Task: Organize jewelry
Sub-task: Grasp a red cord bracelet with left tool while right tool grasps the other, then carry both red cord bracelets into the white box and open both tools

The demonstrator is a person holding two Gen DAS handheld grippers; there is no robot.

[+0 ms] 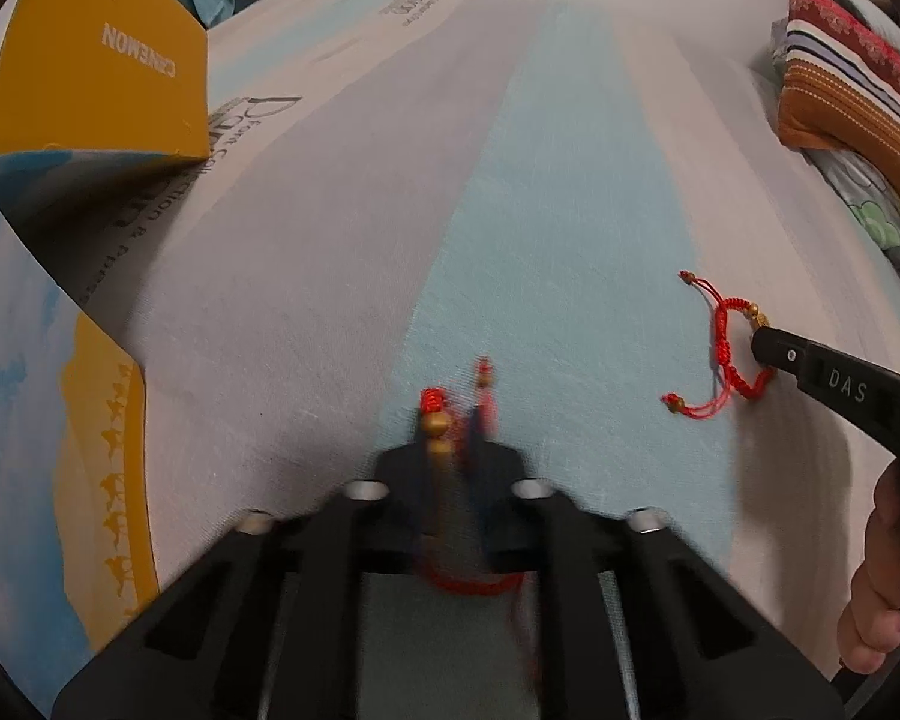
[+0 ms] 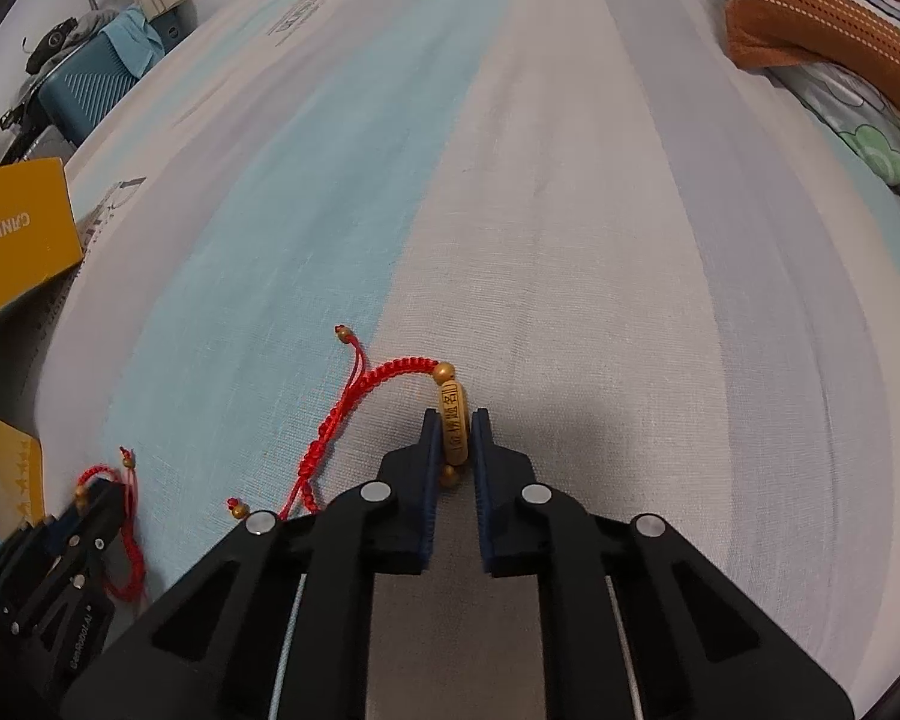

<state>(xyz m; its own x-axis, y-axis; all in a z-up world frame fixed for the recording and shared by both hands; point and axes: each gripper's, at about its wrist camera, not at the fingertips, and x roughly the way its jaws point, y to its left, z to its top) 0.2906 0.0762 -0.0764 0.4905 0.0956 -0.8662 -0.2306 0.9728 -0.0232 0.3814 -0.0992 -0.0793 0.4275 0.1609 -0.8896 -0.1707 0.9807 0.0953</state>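
Note:
Two red cord bracelets with gold beads. My left gripper (image 1: 450, 450) is shut on one bracelet (image 1: 435, 420), held above the sheet; its cord hangs below the jaws, blurred. It also shows at the lower left of the right wrist view (image 2: 99, 495). My right gripper (image 2: 455, 426) is closed around the gold engraved bead (image 2: 453, 420) of the second bracelet (image 2: 354, 414), which lies on the striped bed sheet (image 2: 630, 240). That bracelet (image 1: 720, 348) and the right gripper (image 1: 762, 348) show at the right of the left wrist view.
An open yellow and blue cardboard box (image 1: 102, 96) stands at the left, with its flap (image 2: 18, 240) seen from the right wrist. Striped pillows (image 1: 846, 84) and a floral quilt (image 2: 870, 150) lie at the far right. A teal suitcase (image 2: 84, 90) stands beyond the bed.

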